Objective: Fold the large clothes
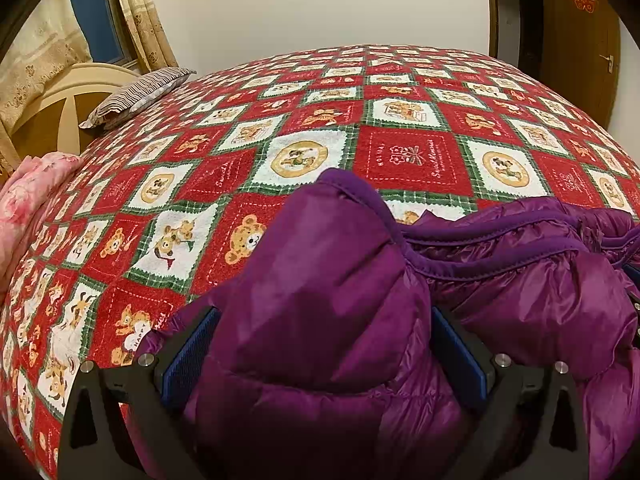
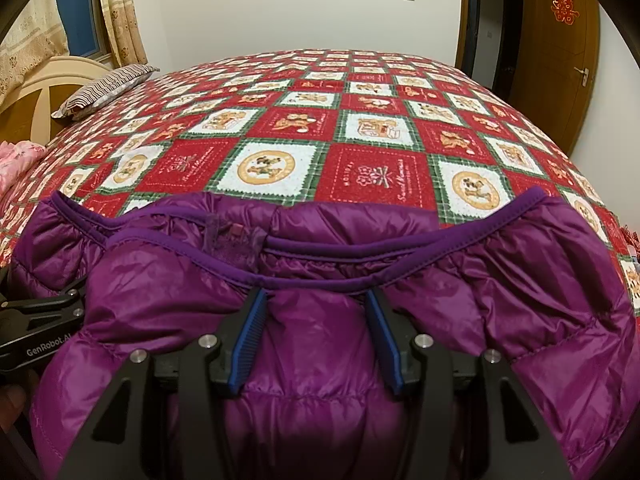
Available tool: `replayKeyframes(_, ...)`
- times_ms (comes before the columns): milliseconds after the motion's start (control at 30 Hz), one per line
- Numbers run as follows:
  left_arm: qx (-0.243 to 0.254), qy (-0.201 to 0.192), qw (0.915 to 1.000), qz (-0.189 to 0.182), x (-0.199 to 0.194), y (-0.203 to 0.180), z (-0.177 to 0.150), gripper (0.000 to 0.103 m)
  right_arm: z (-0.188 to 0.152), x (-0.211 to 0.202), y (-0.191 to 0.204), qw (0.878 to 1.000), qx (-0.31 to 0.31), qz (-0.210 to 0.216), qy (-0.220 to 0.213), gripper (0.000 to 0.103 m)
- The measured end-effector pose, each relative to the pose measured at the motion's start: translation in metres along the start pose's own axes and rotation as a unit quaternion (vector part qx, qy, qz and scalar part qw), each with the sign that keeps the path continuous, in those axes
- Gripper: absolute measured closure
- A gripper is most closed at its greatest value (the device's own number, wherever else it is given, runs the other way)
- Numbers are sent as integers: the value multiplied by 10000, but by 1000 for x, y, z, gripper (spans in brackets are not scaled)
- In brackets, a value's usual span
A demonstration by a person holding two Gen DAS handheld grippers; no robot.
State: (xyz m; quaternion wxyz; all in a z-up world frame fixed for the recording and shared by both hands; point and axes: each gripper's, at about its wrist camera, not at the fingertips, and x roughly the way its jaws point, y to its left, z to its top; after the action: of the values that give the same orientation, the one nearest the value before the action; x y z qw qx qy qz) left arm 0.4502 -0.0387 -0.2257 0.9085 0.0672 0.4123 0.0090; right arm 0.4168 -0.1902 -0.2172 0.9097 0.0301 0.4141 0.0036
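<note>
A puffy purple down jacket [image 1: 520,280] lies on the near part of a bed, its collar trim facing away from me. In the left wrist view, my left gripper [image 1: 324,312] is shut on a thick bunched fold of it; the fabric bulges up between the two blue pads [image 1: 188,360] and fills the gap. In the right wrist view, my right gripper [image 2: 315,295] is shut on the jacket [image 2: 480,272] just below the collar seam, and padding is squeezed between its blue pads [image 2: 248,340]. The fingertips of both are partly buried in fabric.
The bed carries a red, white and green bear-patterned cover [image 1: 400,152] [image 2: 360,176]. A striped pillow [image 1: 136,96] [image 2: 104,88] and a pink quilt [image 1: 32,188] lie at the left by the headboard [image 1: 68,96]. A brown door [image 2: 560,60] stands at the far right.
</note>
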Motion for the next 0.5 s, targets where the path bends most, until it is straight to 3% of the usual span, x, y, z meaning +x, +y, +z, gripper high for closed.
replayKeyframes(167, 87, 184, 9998, -25, -12, 6, 9, 1, 4, -2, 3, 9998, -130, -57, 150, 48)
replayKeyframes(233, 129, -16, 9998, -166, -41, 11, 7, 1, 6, -20, 1, 9999, 0, -44, 152, 48)
replayKeyframes(333, 138, -330, 9986, -380, -77, 13, -7, 1, 0, -64, 3, 9996, 167, -15, -217, 48)
replayKeyframes(400, 148, -380, 9985, -361, -83, 7, -20, 1, -11, -79, 11, 9993, 140, -91, -342, 48)
replayKeyframes(500, 289, -207, 9993, -92, -67, -7, -36, 1, -35, -67, 24, 9998, 61, -174, -75, 48)
